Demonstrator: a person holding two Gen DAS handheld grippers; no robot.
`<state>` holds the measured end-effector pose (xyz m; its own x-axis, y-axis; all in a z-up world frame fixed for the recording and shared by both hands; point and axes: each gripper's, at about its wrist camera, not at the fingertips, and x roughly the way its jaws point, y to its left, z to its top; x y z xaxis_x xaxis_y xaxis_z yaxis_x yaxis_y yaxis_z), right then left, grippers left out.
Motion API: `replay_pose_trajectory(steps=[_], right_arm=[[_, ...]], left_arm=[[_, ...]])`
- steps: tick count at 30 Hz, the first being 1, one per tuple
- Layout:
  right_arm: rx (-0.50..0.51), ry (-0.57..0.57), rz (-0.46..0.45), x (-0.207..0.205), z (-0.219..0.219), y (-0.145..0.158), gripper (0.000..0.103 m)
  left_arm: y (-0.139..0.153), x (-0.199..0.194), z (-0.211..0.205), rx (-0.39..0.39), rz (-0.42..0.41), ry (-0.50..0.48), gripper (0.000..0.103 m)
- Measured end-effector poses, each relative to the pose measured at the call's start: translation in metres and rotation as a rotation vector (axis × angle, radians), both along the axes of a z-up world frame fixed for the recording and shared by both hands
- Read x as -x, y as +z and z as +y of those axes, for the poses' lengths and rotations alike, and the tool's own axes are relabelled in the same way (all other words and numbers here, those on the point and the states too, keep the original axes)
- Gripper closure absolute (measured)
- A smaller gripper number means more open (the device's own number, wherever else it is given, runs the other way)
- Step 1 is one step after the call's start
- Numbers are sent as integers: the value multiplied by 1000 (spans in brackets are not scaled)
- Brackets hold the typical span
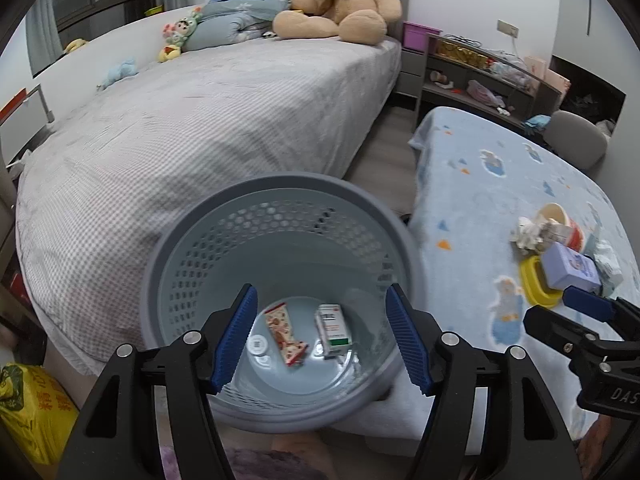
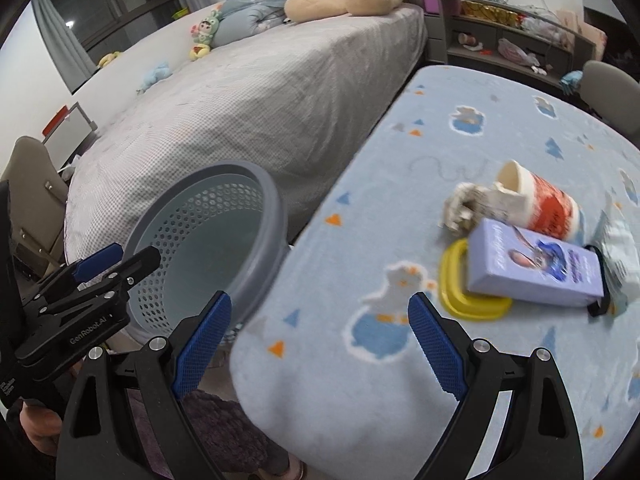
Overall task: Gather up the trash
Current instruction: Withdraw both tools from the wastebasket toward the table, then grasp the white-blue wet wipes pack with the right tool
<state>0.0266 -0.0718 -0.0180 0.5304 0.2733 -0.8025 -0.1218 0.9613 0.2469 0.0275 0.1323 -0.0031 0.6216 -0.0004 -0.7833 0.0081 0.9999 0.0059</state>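
A grey perforated trash basket stands on the floor between the bed and the table; it also shows in the right wrist view. Inside lie a red snack wrapper, a small white-green box and a white round cap. My left gripper is open and empty above the basket's mouth. My right gripper is open and empty over the table's near edge. On the table lie a purple box, a yellow lid, crumpled paper, a tipped red-white cup and a white packet.
The table wears a light blue patterned blanket. A bed with a teddy bear fills the left. A desk with shelves stands behind. A yellow bag lies on the floor at left.
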Motion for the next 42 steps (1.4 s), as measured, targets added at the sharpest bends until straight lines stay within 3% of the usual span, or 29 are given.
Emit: replay_pose_trajectory(steps=[11, 25, 32, 42], right_arm=[[15, -166, 17, 30, -99, -8, 15], [54, -315, -20, 34, -217, 12, 15], [45, -325, 18, 10, -246, 3, 15], [52, -309, 77, -28, -255, -23, 15]], left_arm=[[5, 7, -90, 26, 2, -146, 38], [4, 2, -182, 32, 8, -264, 38], [2, -6, -206, 30, 12, -278, 38], [-10, -19, -216, 20, 44, -271, 38]])
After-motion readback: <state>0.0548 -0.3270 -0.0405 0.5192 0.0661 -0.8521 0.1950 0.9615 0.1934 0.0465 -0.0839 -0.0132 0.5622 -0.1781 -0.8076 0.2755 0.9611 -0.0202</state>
